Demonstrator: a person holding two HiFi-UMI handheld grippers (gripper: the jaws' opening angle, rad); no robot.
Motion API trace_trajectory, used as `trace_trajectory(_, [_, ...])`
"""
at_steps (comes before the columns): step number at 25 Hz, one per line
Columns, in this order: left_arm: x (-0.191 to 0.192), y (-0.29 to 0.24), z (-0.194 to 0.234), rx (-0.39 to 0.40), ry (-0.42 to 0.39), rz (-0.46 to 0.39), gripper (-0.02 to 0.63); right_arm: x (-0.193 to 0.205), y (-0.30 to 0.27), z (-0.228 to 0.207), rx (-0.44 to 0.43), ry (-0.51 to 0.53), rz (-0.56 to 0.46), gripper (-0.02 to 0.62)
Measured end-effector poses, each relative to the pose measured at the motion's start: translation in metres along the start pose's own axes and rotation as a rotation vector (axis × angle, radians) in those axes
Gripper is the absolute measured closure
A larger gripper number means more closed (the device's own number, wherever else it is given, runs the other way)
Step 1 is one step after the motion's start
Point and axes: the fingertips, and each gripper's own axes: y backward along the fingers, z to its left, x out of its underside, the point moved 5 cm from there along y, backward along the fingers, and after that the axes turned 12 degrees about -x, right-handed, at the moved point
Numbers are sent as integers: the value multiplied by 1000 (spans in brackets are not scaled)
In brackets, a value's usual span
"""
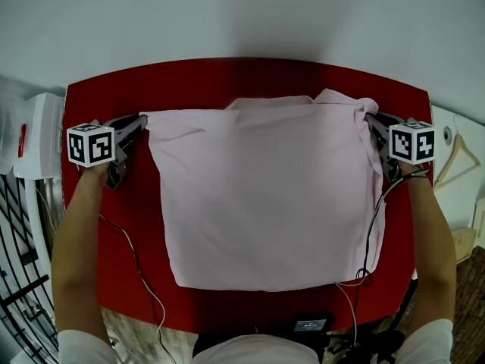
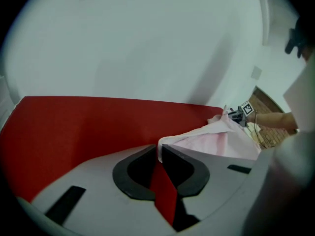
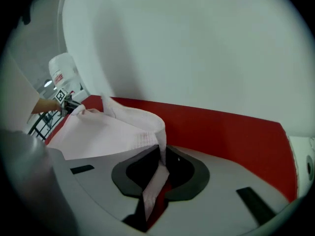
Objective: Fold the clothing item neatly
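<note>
Pink shirt (image 1: 265, 203), perhaps — on red table (image 1: 106, 97)

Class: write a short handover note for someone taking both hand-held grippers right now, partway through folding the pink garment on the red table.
Left hand-held gripper: shut on the far left corner of the pink garment.
Right hand-held gripper: shut on the far right corner, cloth running through its jaws.
Garment: spread as a rough rectangle on the red table, rumpled along its right edge.
Done: both far corners gripped.
Left: probably carry the far edge over to the near edge, then smooth and release.
</note>
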Motion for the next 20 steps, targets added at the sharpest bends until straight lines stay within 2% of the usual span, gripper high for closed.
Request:
trace_trajectory(1, [0, -1, 2, -10, 11, 3, 586, -1, -1, -1, 3, -9, 2, 560])
trace_trajectory(2, [0, -1, 4, -17, 14, 4, 538, -3, -2, -2, 15, 1, 7, 544])
trace_trajectory(4, [-2, 2, 3, -20, -21, 5, 468, -5, 1, -5, 58, 63, 25, 466])
trace_trajectory(5, [-2, 5, 0, -24, -69, 2, 437, -5, 2, -5, 77, 101, 35, 444])
trace_trajectory(6, [-2, 8, -5, -33, -137, -7, 433, -5, 4, -4, 90, 134, 42, 437])
trace_trajectory(10, [-7, 20, -37, -64, -471, -69, 434, -4, 9, 6, 102, 228, 54, 437])
trace_trajectory(14, [-10, 19, -74, -18, -727, -92, 434, -7, 12, 23, 112, 367, 67, 437])
trace_trajectory(17, [-8, 12, -87, 9, -830, -56, 434, -18, 15, 39, 109, 474, 52, 437])
trace_trajectory(20, [-7, 2, -88, 24, -842, -5, 434, -32, 10, 57, 84, 572, 45, 437])
